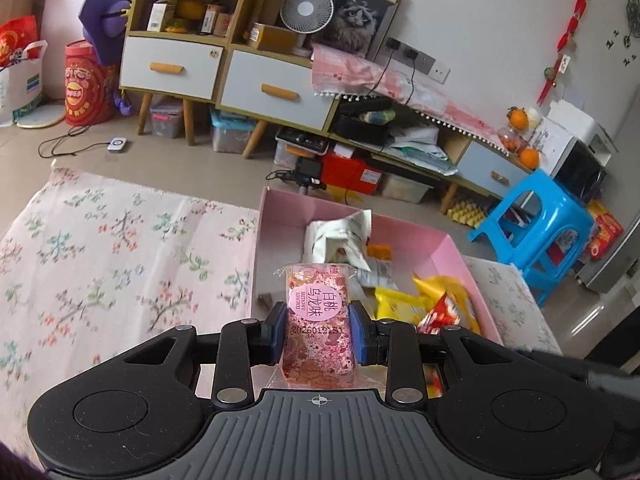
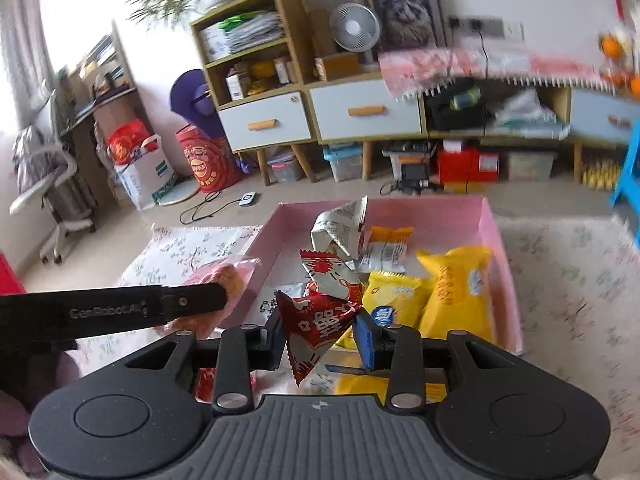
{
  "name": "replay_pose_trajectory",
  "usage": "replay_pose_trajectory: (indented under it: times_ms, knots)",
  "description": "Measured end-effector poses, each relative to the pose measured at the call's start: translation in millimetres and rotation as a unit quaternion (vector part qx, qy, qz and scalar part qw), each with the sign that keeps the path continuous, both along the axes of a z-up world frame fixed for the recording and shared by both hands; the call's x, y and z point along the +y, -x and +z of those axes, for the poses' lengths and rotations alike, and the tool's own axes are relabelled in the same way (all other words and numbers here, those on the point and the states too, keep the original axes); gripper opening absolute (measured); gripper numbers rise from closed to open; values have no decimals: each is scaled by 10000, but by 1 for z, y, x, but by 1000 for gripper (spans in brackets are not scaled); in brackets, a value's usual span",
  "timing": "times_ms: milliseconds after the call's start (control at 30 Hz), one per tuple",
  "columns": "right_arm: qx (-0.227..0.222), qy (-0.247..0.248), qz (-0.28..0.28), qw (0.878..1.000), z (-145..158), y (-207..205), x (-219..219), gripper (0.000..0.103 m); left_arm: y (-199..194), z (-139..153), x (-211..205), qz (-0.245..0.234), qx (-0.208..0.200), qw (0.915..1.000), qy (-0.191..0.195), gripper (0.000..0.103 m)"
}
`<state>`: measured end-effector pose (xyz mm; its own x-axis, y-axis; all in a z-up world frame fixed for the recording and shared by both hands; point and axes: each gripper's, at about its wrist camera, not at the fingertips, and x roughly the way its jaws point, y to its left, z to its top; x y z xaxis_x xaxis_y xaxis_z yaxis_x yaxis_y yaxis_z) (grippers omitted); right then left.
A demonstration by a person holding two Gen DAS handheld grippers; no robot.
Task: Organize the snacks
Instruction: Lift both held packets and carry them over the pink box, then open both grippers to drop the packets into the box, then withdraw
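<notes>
Left claw (image 1: 318,330) narrow, blue pads (image 1: 359,334) clamped on both sides of a clear-wrapped pink-and-red speckled snack bar (image 1: 316,320) with a round pink label; the bar stands upright between the jaws, held at the near left corner of the box. Right claw (image 2: 320,334) also narrow, pads pinching a red-and-white triangular snack packet (image 2: 318,330), tip pointing down, held over the near edge of the box.

Open shallow pink cardboard box (image 2: 492,224) sits on the worktop covered by a white floral cloth (image 1: 112,248). Inside: crumpled white printed bag (image 2: 340,226) near the far wall, small orange packet (image 2: 390,234) just beside it, white packet with printed text (image 2: 382,256) below that, several yellow pillow packets (image 2: 456,288) along the right side, another red-and-white triangular packet (image 2: 330,274) in the middle, touching the held one. Box floor bare at the left half.

Both claws point forward and downward at the box. In the right wrist view the left claw's black finger (image 2: 192,298) reaches in from the left with the pink bar (image 2: 232,276) at its tip, just left of the box's left wall. Right wrist view blurred at the right edge.

Behind: tiled floor, wooden cabinet with white drawers (image 1: 172,68), blue plastic stool (image 1: 532,232).
</notes>
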<state>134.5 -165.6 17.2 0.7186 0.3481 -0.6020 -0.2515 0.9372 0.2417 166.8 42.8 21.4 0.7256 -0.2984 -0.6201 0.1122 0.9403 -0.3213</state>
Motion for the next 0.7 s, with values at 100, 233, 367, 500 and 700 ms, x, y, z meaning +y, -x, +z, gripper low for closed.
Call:
replay_pose_trajectory:
  times_ms: [100,233,367,500,700]
  knots:
    - [222,-250,-41,9994,-9,-10,-1,26,-17,-5,-6,-93,39,9999,-54,29]
    - [358,-345,-93,9987,-17,-17,-2,27,-38,-12,-15,-127,76,9998,-160,29]
    - [522,-603,-236,9965,-23,-24,-10,28,-54,-17,-21,-98,74,9995,-293,29]
    - [588,-872,-332,9939,-24,-25,-19,29,-64,-20,-24,-41,17,9990,-437,29]
    - [586,-1150,-343,9910,-21,-23,-23,39,-68,-19,-21,144,-145,9989,-429,33]
